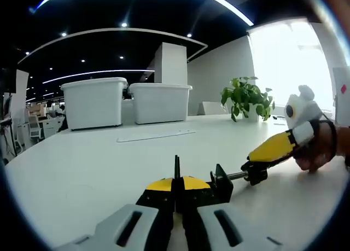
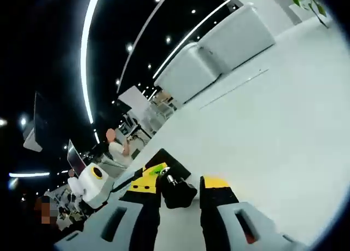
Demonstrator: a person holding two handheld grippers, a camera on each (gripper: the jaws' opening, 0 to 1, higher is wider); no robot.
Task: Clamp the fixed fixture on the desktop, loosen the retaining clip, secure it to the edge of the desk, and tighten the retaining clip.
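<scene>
Clearly the clamp lies flat on the white desk, and its long axis runs roughly across the left gripper view, from the black bar end held in front of the camera out to the right, where the screw rod meets a yellow handle. The left gripper has its yellow-tipped jaws pressed together on the thin upright bar of the fixture, so that end looks pinned to the desktop. The right gripper comes in from the right in that view, carried by a gloved hand, and sits at the handle's far end; from this angle I cannot tell whether its jaws are pinching the handle or just beside it. In the right gripper view the right gripper has its jaws parted, with a black knob-like end of the fixture between them, seemingly not squeezed. The coming loosening turn depends on the handle lying along the right gripper's line, so the right hand is the nearer one for it. Two white bins and a potted plant stand well beyond. No brand, label or writing can be read.
</scene>
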